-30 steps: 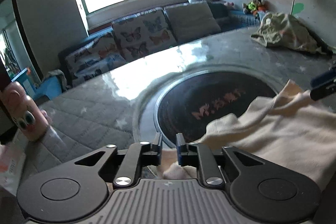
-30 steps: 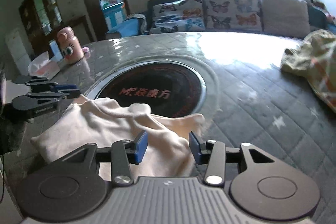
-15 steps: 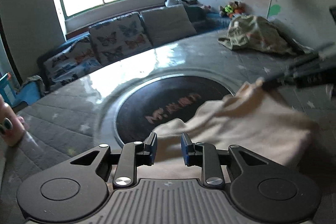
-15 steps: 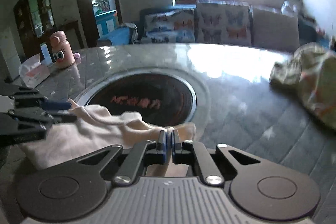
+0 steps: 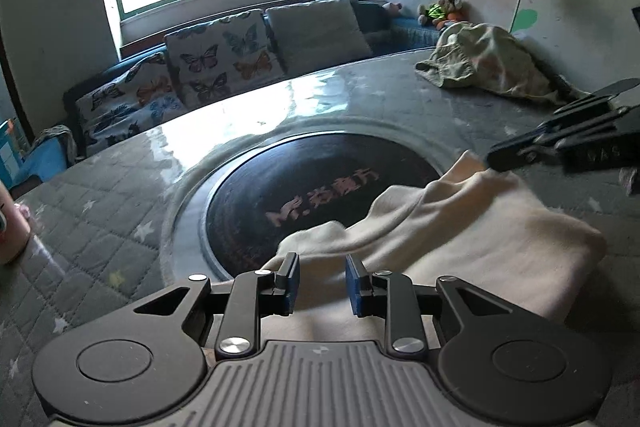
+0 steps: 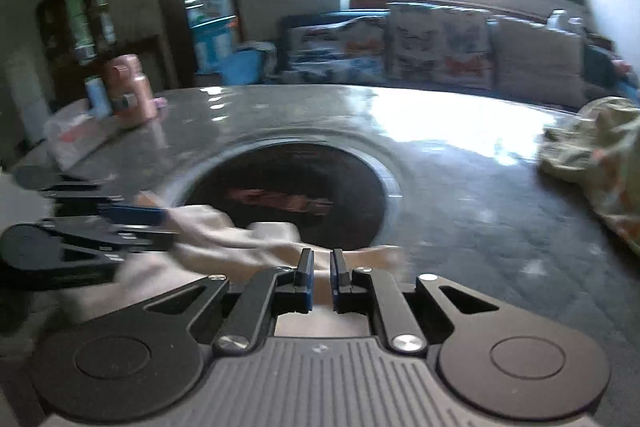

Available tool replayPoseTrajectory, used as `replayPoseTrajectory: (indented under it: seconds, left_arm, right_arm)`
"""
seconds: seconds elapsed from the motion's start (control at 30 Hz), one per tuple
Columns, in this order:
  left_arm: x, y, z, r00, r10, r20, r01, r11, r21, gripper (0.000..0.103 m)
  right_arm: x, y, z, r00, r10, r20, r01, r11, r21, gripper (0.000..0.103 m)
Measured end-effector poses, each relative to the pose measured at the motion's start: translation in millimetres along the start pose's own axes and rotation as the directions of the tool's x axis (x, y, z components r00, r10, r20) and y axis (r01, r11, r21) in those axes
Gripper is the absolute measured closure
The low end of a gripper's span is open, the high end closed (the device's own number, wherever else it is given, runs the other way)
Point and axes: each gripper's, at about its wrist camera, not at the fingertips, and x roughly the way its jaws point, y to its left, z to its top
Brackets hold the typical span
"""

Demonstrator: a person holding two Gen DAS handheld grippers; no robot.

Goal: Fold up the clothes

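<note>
A grey quilted tabletop [image 5: 100, 227] with a round black inset [image 5: 320, 195] carries a cream garment [image 5: 500, 239] near its front edge, a crumpled green-patterned cloth [image 5: 488, 63] at the far right, and a pink bottle [image 6: 134, 95] at left.

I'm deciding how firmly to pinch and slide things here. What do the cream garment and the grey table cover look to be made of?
The cream garment looks like soft matte knit, perhaps cotton: it drapes and bunches in rounded folds. The grey table cover shows quilted stitching with small stars, yet it mirrors the window glare, so a clear glossy film or glass may lie over it; I can't tell which.
</note>
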Motion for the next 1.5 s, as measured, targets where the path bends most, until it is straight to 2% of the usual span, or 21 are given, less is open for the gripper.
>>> replayPoseTrajectory:
  seconds: [0.13, 0.37, 0.43, 0.5, 0.57, 0.67, 0.7, 0.77, 0.9, 0.97, 1.13, 1.5]
  left_arm:
    - [11, 1, 4, 1.0, 0.001, -0.021, -0.001, 1.0, -0.014, 0.075]
    - [26, 11, 6, 0.999, 0.035, -0.036, -0.038, 0.997, -0.069, 0.075]
    - [28, 13, 5, 0.998, 0.042, -0.041, -0.045, 0.996, -0.082, 0.074]
    - [28, 15, 5, 0.998, 0.049, -0.042, -0.053, 0.994, -0.094, 0.074]
    - [24, 15, 5, 0.998, 0.055, -0.033, -0.058, 0.993, -0.1, 0.065]
    - [12, 12, 6, 0.998, 0.056, -0.006, -0.056, 0.994, -0.099, 0.049]
    - [8, 11, 5, 0.998, 0.056, 0.004, -0.055, 0.994, -0.095, 0.048]
    - [-1, 8, 3, 0.998, 0.055, 0.016, -0.054, 0.994, -0.091, 0.038]
    - [-21, 2, -6, 0.998, 0.061, 0.034, -0.059, 0.995, -0.079, 0.027]
    - [-30, -2, -10, 0.997, 0.065, 0.042, -0.062, 0.995, -0.074, 0.019]
    - [-43, -13, -25, 0.995, 0.087, 0.051, -0.084, 0.995, -0.058, 0.013]
    - [-44, -9, -56, 0.993, 0.119, 0.009, -0.117, 0.982, -0.148, 0.006]
  right_arm:
    - [27, 18, 3, 0.997, 0.046, -0.063, -0.049, 0.998, -0.038, 0.095]
    - [63, 16, 9, 0.994, 0.018, -0.111, -0.019, 1.0, -0.007, 0.094]
    - [63, 16, 8, 0.995, 0.018, -0.101, -0.019, 1.0, -0.009, 0.093]
    - [58, 15, 8, 0.996, 0.015, -0.084, -0.015, 1.0, -0.002, 0.088]
    - [50, 15, 8, 0.998, 0.011, -0.063, -0.011, 1.0, -0.001, 0.072]
    - [33, 17, 6, 0.999, 0.025, -0.031, -0.026, 1.0, -0.014, 0.068]
    - [30, 18, 5, 0.999, 0.029, -0.027, -0.03, 0.999, -0.02, 0.066]
    - [20, 21, 2, 0.999, 0.044, -0.023, -0.045, 0.998, -0.035, 0.061]
    - [4, 31, -7, 0.998, 0.062, -0.016, -0.063, 0.996, -0.067, 0.06]
    - [-1, 37, -11, 0.997, 0.071, -0.012, -0.072, 0.994, -0.079, 0.051]
    - [-3, 52, -22, 0.997, 0.077, -0.012, -0.078, 0.989, -0.125, 0.049]
    - [-5, 65, -48, 0.999, 0.051, -0.014, -0.052, 0.984, -0.171, 0.042]
